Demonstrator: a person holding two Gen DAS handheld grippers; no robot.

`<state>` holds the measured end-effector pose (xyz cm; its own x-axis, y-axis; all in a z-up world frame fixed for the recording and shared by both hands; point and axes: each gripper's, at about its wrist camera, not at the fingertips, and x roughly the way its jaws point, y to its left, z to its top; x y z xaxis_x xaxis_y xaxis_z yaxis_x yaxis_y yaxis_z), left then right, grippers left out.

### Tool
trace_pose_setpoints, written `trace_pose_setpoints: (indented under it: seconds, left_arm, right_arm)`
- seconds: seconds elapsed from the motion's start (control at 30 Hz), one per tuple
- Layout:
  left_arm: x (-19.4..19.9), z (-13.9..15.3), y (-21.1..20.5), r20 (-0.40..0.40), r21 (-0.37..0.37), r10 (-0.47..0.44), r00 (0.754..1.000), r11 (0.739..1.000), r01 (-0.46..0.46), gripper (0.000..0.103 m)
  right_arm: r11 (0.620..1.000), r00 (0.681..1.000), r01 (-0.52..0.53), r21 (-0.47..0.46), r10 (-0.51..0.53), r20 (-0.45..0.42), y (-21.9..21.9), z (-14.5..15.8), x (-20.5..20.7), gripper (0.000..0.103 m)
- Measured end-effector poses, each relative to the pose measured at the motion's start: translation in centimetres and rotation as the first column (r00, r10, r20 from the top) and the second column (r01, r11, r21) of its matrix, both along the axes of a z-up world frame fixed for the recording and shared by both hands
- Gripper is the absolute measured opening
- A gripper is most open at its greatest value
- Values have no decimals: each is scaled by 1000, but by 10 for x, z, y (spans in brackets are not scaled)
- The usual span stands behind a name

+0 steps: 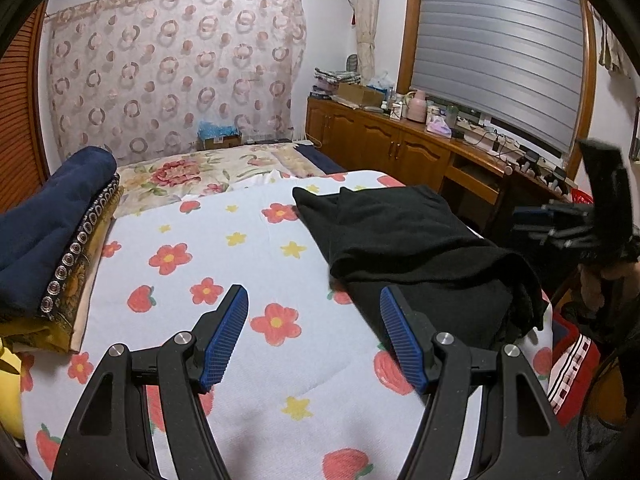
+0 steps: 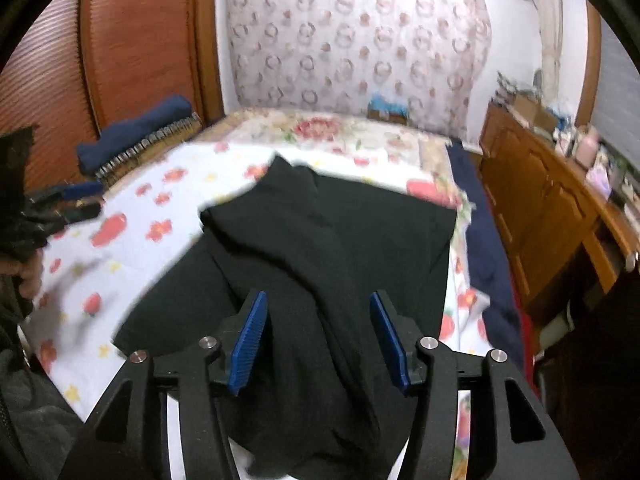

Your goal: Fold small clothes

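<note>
A black garment (image 1: 412,236) lies rumpled on the right half of a flowered white sheet (image 1: 224,248) on the bed. My left gripper (image 1: 314,298) is open and empty above the sheet, just left of the garment's near edge. My right gripper (image 2: 318,304) is open and empty, hovering over the near part of the same black garment (image 2: 332,240). The right gripper also shows at the right edge of the left wrist view (image 1: 560,224). The left gripper shows at the left edge of the right wrist view (image 2: 64,204).
Folded navy and patterned bedding (image 1: 52,240) is stacked on the bed's left side. A floral pillow (image 1: 200,172) lies at the head. A wooden cabinet (image 1: 400,140) with clutter runs along the right wall. A wooden door (image 2: 132,40) stands left.
</note>
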<state>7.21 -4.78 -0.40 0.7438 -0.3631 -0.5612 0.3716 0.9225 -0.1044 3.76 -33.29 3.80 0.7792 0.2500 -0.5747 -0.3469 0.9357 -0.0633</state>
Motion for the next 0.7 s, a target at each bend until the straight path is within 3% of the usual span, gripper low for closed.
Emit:
trace_pose_setpoints:
  seconds: [0.1, 0.23, 0.33, 0.43, 0.7]
  left_arm:
    - [-1, 1, 0, 4, 2, 0, 1000, 1000, 0, 70]
    - [0, 2, 1, 6, -3, 5, 1000, 1000, -5, 70]
    - [0, 1, 3, 6, 1, 8, 1000, 1000, -8, 70]
    - [1, 0, 7, 2, 2, 17, 1000, 1000, -17, 70]
    - [2, -9, 15, -17, -7, 28, 999, 1000, -28, 70]
  right_arm:
    - [999, 998, -41, 10, 41, 41, 14, 15, 5, 62]
    - [995, 994, -99, -2, 99, 37, 40, 12, 27, 64]
    - [990, 990, -144, -4, 144, -9, 62, 1, 54, 64]
    - [973, 967, -230, -10, 228, -110, 89, -16, 84, 64]
    - [955, 944, -284, -80, 264, -199, 134, -43, 132, 64]
